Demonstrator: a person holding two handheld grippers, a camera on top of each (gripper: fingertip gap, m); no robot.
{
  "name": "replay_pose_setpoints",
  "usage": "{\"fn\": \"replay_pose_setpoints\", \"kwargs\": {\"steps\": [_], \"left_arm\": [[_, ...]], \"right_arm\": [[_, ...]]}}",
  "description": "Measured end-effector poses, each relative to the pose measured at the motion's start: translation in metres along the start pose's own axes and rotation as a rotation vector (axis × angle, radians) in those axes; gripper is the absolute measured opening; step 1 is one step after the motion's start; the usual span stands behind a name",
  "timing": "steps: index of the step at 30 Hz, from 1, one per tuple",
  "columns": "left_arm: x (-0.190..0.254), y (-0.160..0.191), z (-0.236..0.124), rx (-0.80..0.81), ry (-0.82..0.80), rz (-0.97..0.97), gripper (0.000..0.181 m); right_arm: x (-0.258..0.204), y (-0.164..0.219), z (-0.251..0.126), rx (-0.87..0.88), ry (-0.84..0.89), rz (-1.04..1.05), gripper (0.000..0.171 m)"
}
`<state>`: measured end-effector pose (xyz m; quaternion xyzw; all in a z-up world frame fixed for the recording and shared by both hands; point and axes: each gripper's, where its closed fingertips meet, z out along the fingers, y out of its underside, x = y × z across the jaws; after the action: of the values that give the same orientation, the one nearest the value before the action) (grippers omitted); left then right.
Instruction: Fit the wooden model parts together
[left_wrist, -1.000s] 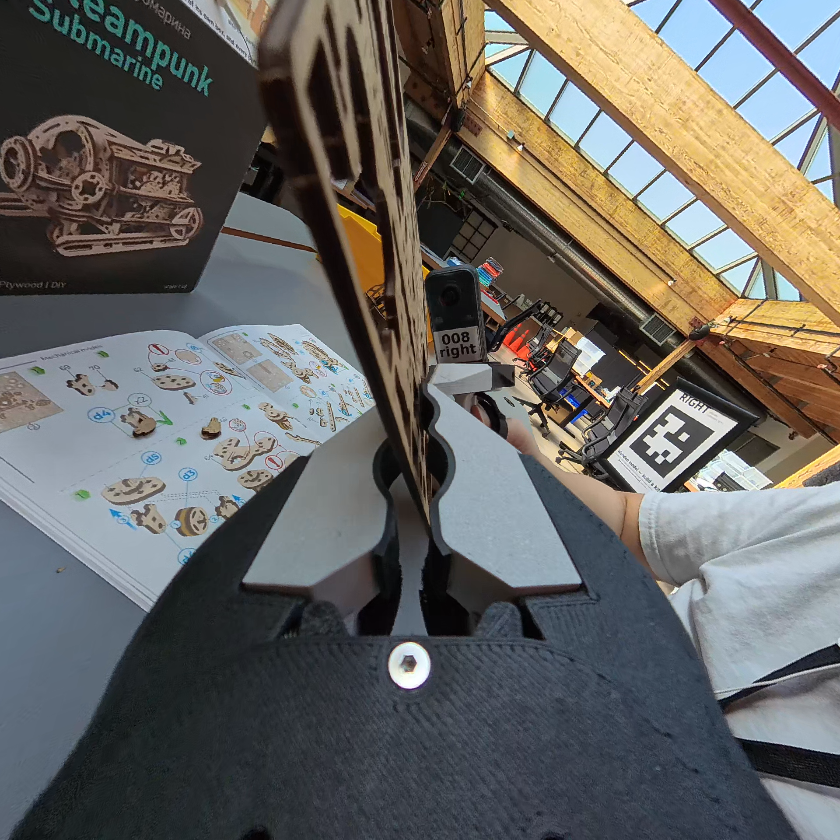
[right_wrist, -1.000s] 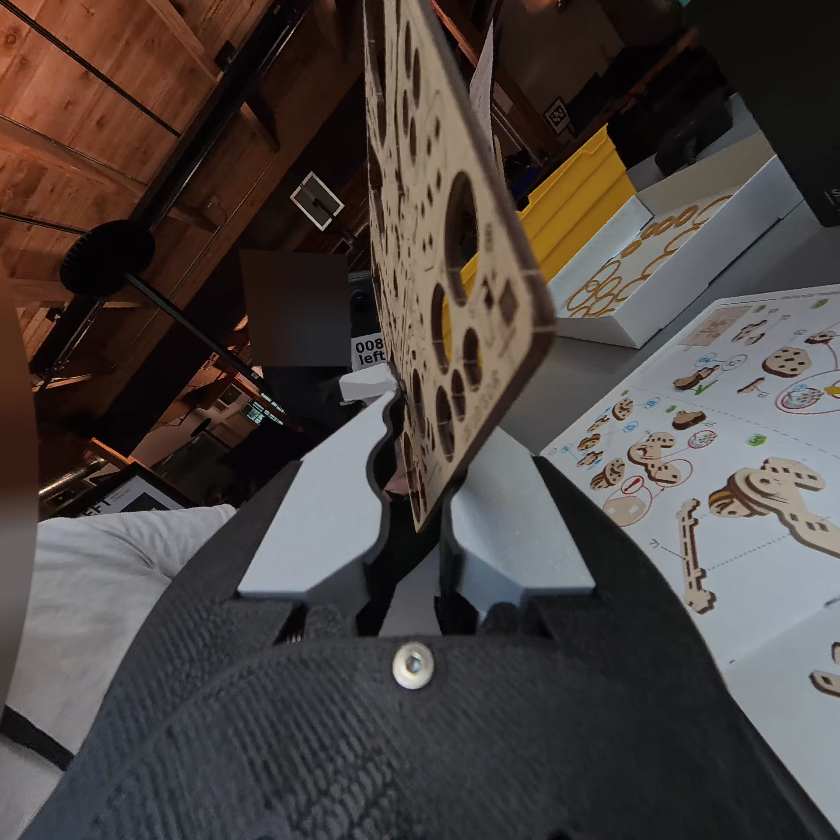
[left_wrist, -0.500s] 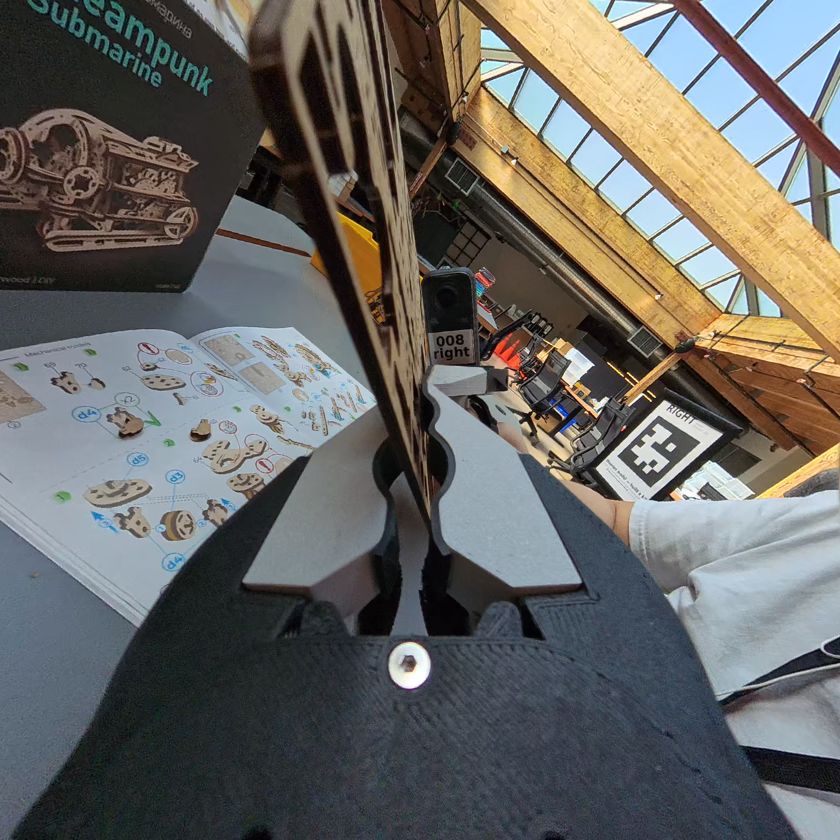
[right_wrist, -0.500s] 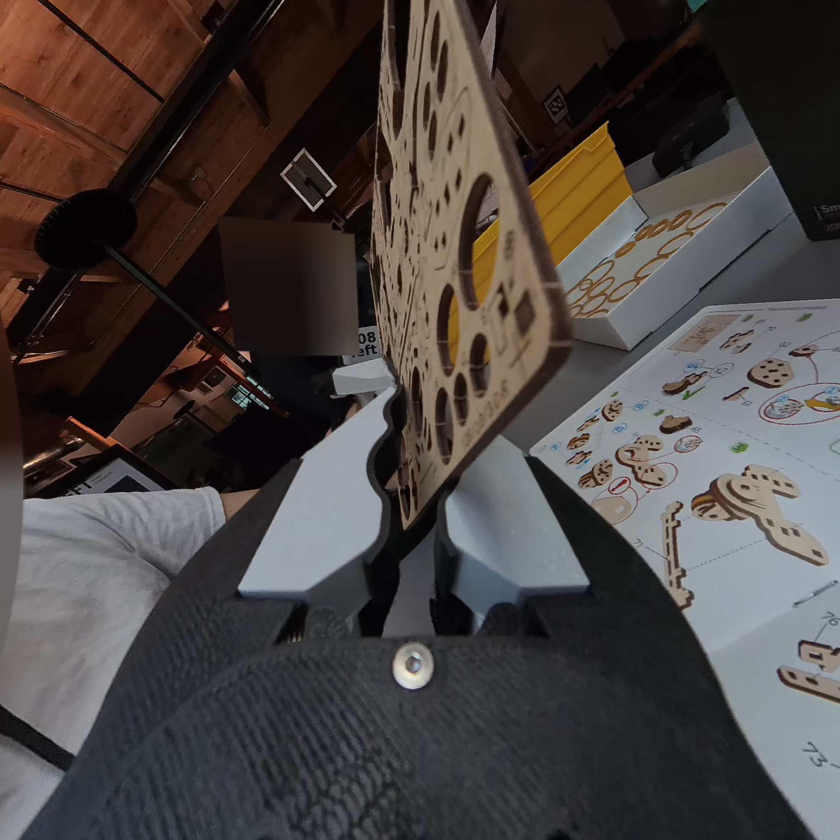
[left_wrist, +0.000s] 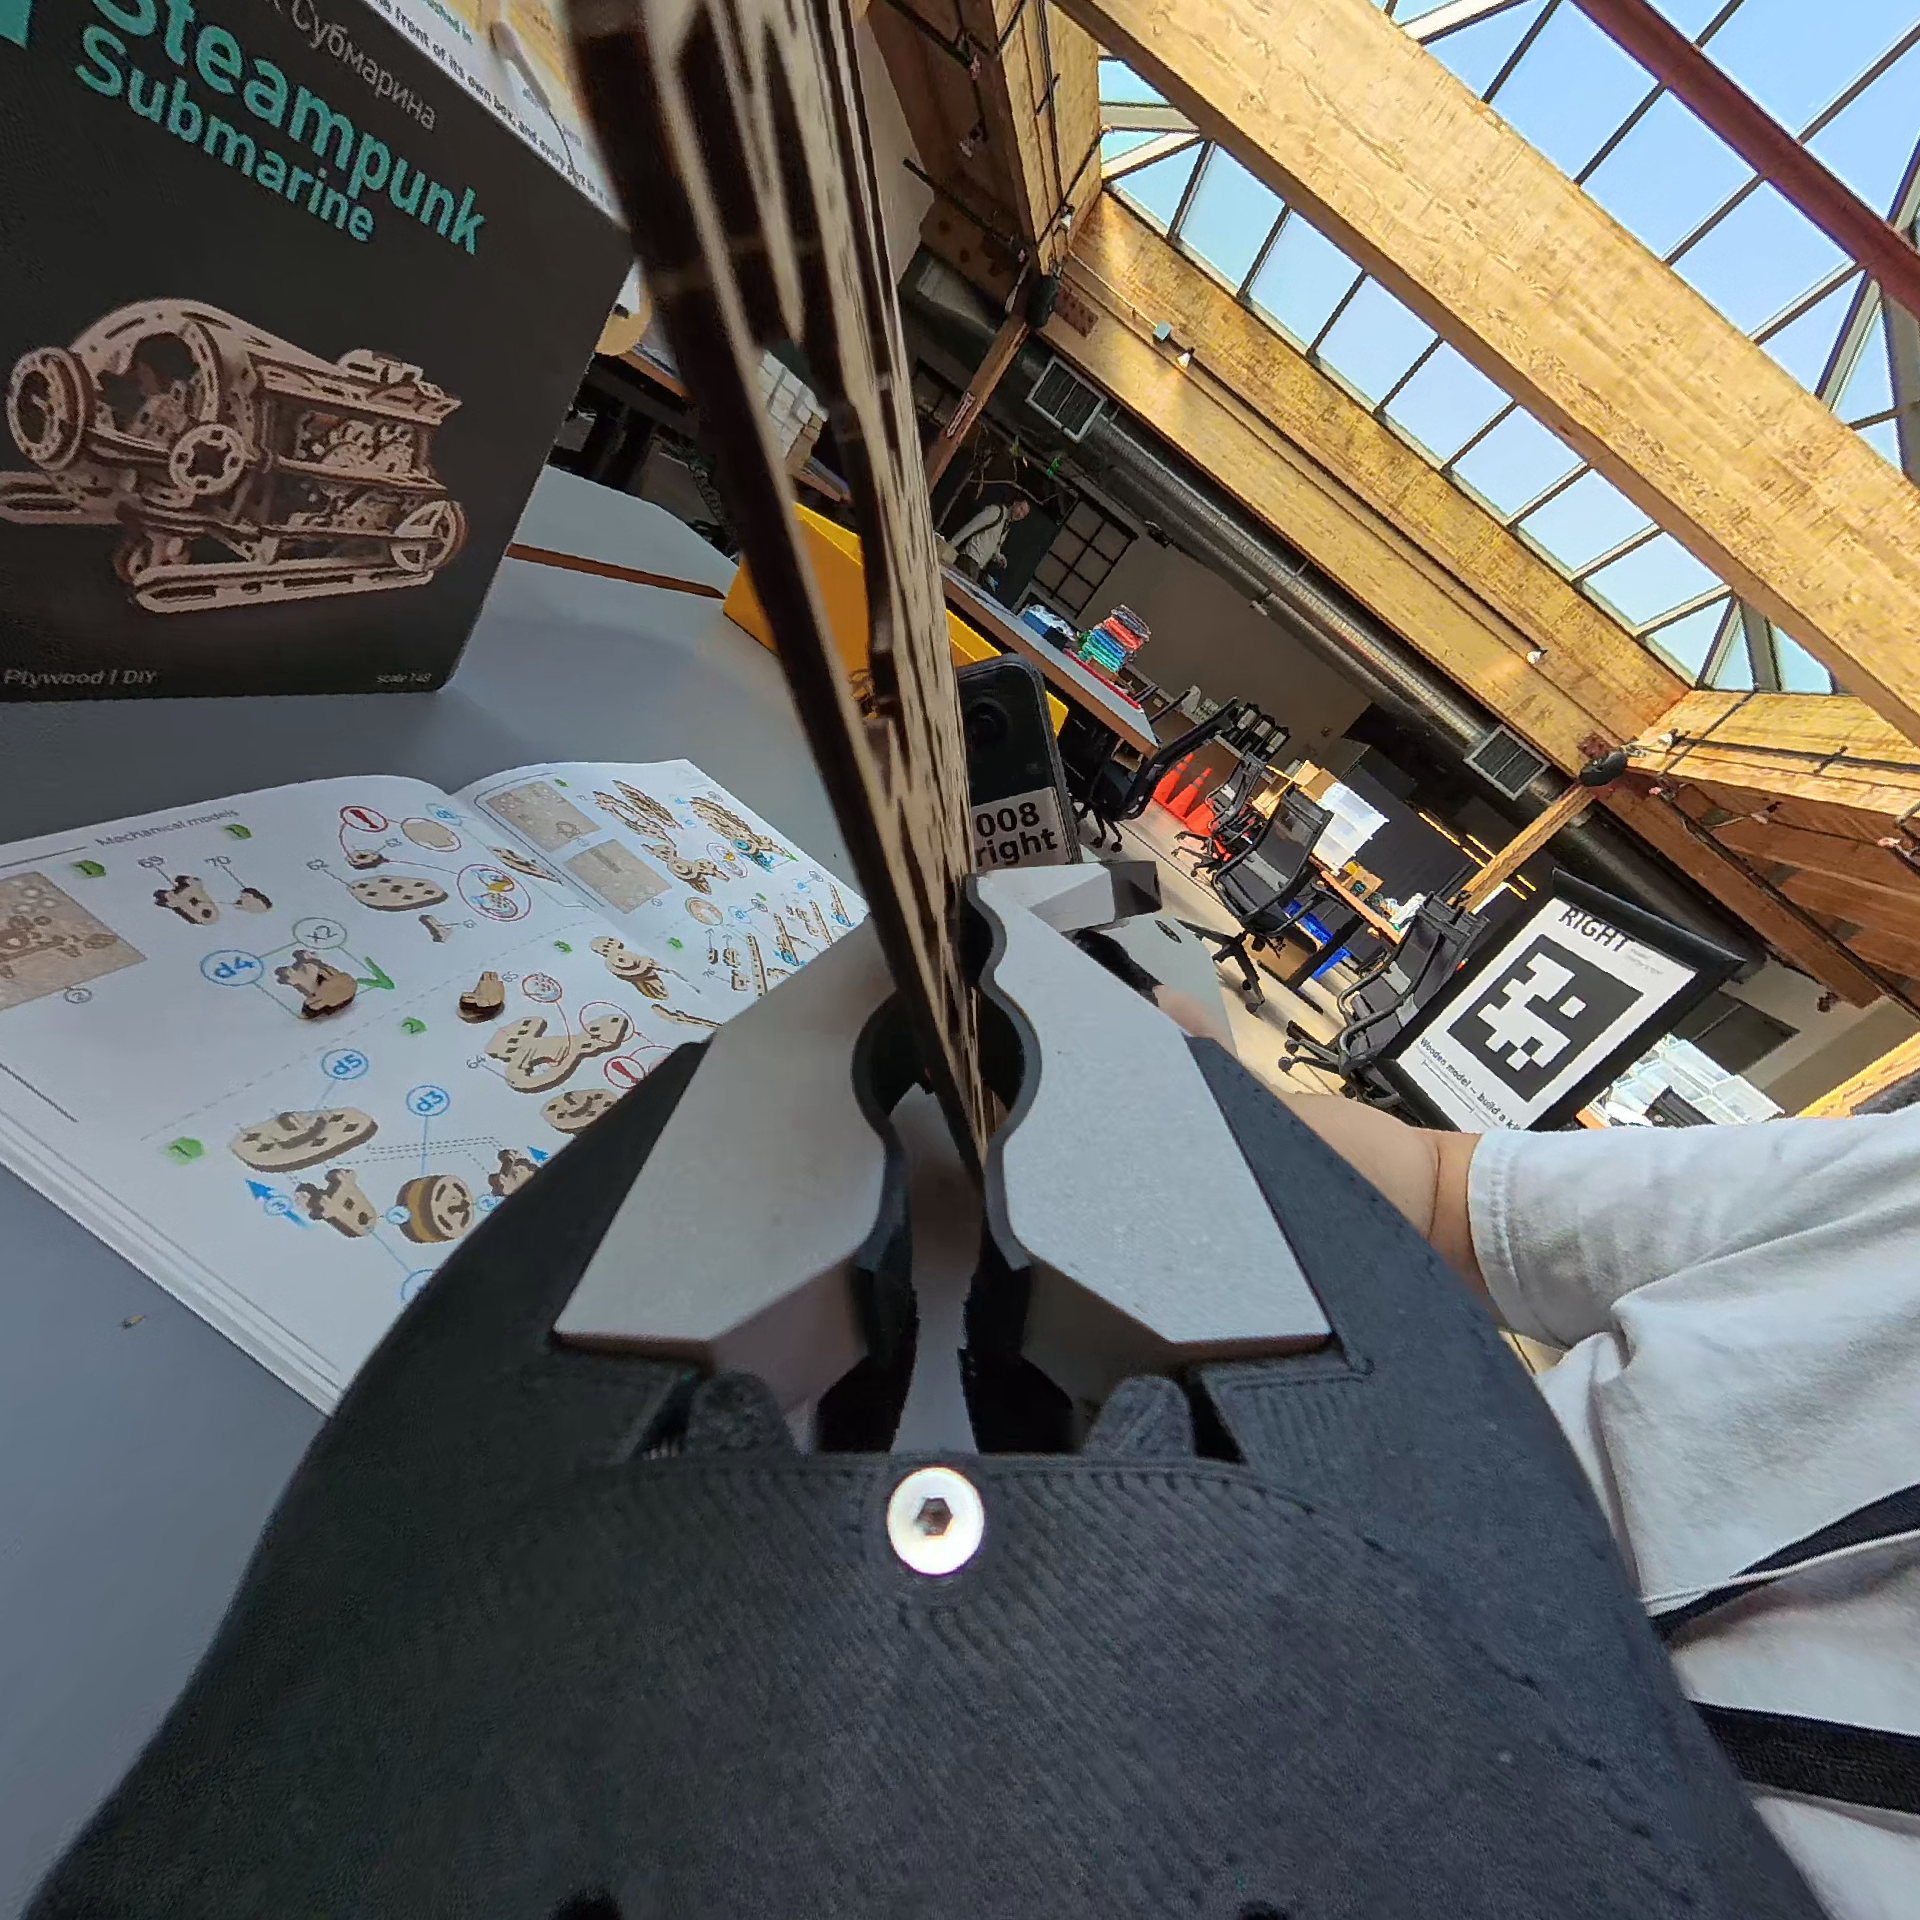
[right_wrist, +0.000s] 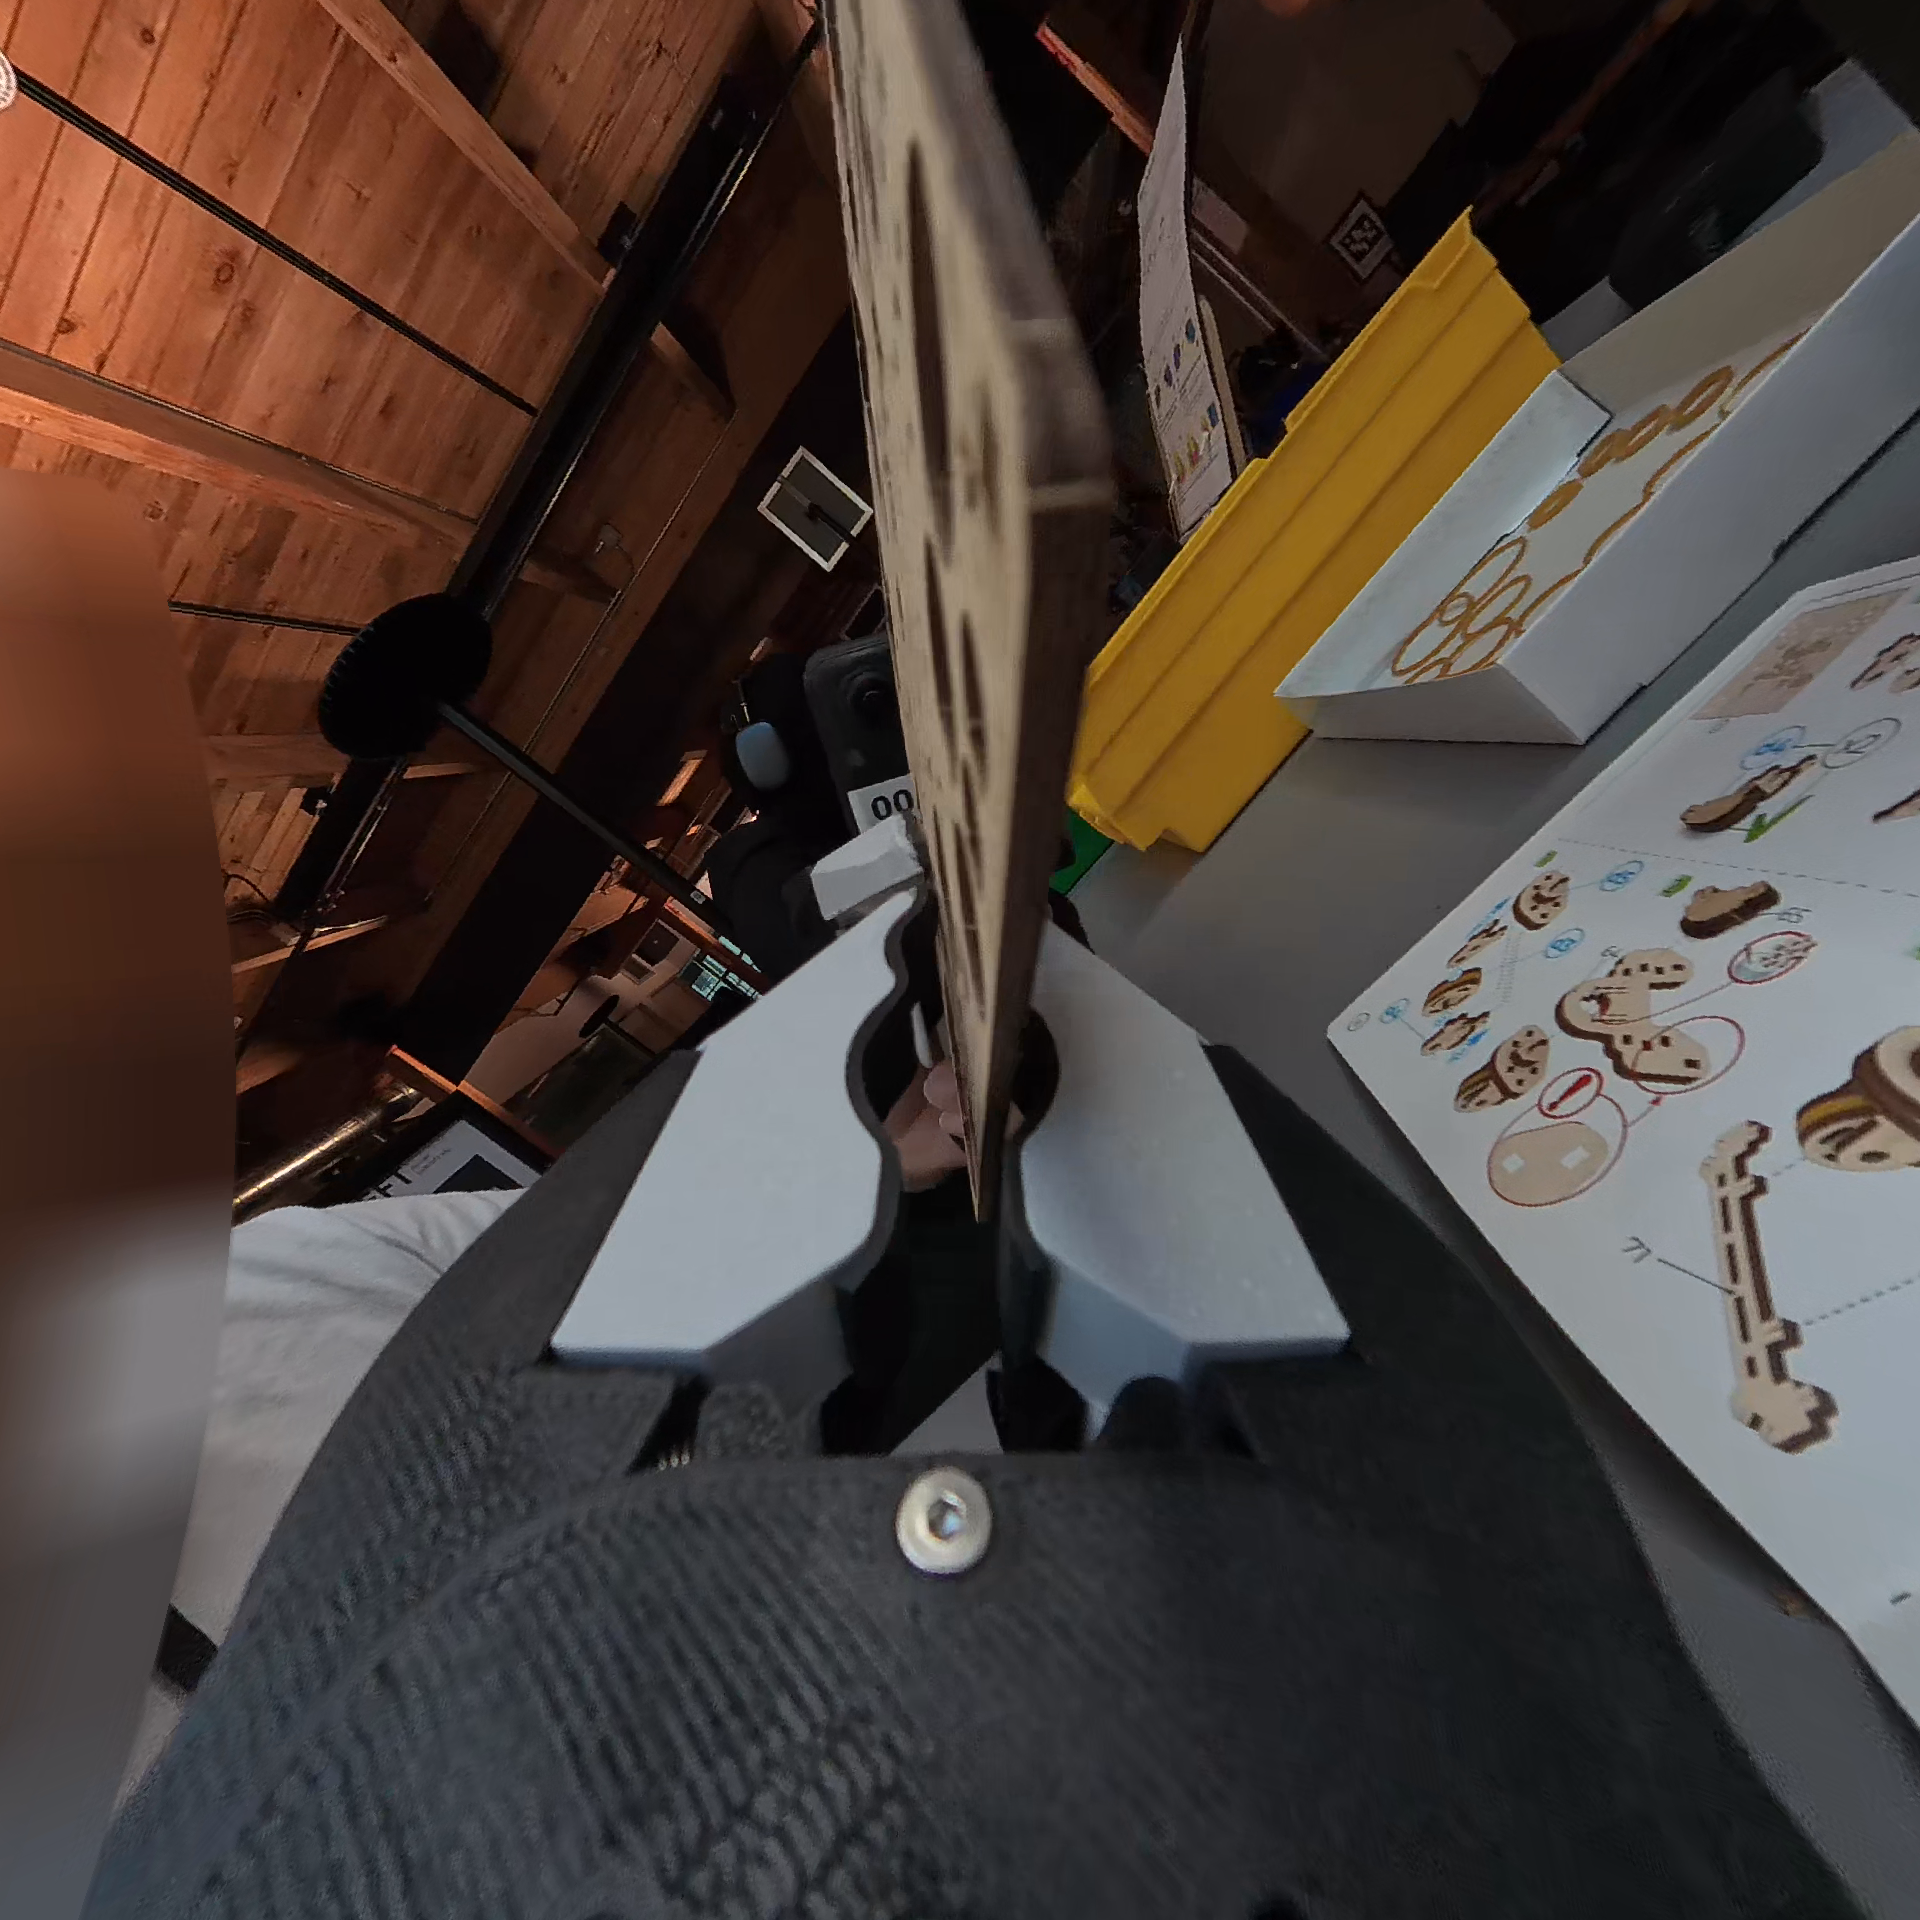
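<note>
Left gripper (left_wrist: 940, 1023): lower centre of the left wrist view, jaws pressed together on the lower edge of the plywood parts sheet (left_wrist: 821, 499).
Right gripper (right_wrist: 961, 1023): lower centre of the right wrist view, jaws likewise clamped on the same sheet (right_wrist: 966, 520); its grey tip also shows just past the sheet in the left wrist view, so the two grips appear to face each other from opposite edges.
Sheet axis: it stands edge-on to both cameras, rising from the jaws toward the top centre of each frame and leaning slightly to the upper left; its long axis runs away from each gripper, up off the table.
Sheet face: the round cut-outs are seen at a steep angle and blurred, so I cannot tell which parts are still seated in it.
Nearer hand: neither; both hold it, and the coming move probably depends on one letting go while the other keeps the sheet steady.
Surface: grey table (left_wrist: 125, 1455) at lower left of the left wrist view, with the open instruction booklet (left_wrist: 343, 997) lying flat, clear of the sheet.
Farther on the table: dark kit box (left_wrist: 260, 343) standing at upper left; in the right wrist view, a white tray (right_wrist: 1538, 675) of wooden rings and a yellow bin (right_wrist: 1278, 623) at right.
Room: timber beams and skylights (left_wrist: 1558, 343) at upper right.
</note>
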<state>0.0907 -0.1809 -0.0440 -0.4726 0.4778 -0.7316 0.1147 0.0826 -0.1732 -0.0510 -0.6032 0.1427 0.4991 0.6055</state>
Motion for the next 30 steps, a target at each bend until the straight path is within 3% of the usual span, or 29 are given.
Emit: {"fn": "replay_pose_setpoints", "kwargs": {"steps": [20, 27, 30], "left_arm": [[-0.0011, 0.0023, 0.0007, -0.014, -0.036, 0.019, 0.000], [0.0000, 0.0036, 0.0017, -0.024, -0.106, 0.142, 0.001], [0.0080, 0.0005, 0.0025, -0.011, -0.060, 0.145, 0.001]], "right_arm": [[0.0029, -0.0027, -0.0030, 0.017, 0.011, 0.005, 0.005], [0.0043, -0.0010, -0.0046, 0.005, 0.033, 0.025, 0.008], [-0.0048, -0.0018, -0.0046, 0.004, -0.064, 0.075, 0.006]]}}
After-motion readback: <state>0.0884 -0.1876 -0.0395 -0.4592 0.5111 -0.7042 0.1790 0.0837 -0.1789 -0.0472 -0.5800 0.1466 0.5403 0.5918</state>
